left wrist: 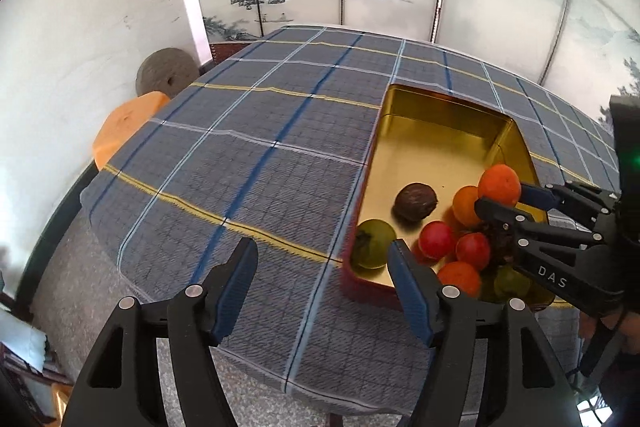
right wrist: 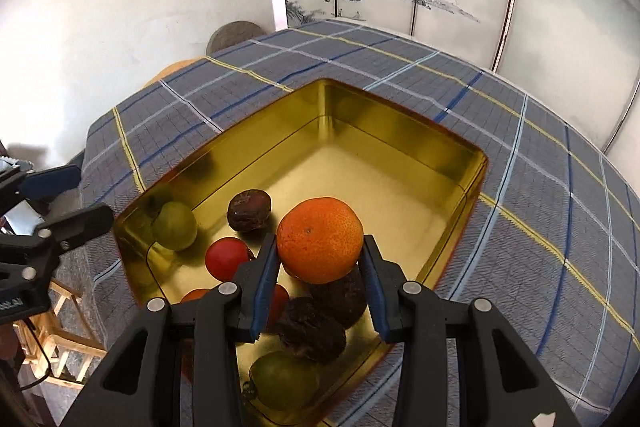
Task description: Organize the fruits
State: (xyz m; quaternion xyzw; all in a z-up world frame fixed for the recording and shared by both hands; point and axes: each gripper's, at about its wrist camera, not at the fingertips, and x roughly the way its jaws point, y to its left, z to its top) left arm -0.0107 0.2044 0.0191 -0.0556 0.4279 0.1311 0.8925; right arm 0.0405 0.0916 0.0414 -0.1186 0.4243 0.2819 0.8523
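Fruits lie in the near end of a gold tin (right wrist: 400,131) on my checked tablecloth (left wrist: 240,155). My right gripper (right wrist: 320,259) is clamped on an orange (right wrist: 320,239) above the pile. My left gripper (left wrist: 322,267) gapes empty over the cloth beside the tin. A green fruit (left wrist: 374,243) sits in the tin's corner, a dark brown one (left wrist: 415,202) near it.

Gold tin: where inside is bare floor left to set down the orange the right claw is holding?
The far half of the gold tin is bare, from the dark brown fruit to the far corner and right wall. The near end is crowded with the red fruit, green fruit and other pieces, beneath the orange.
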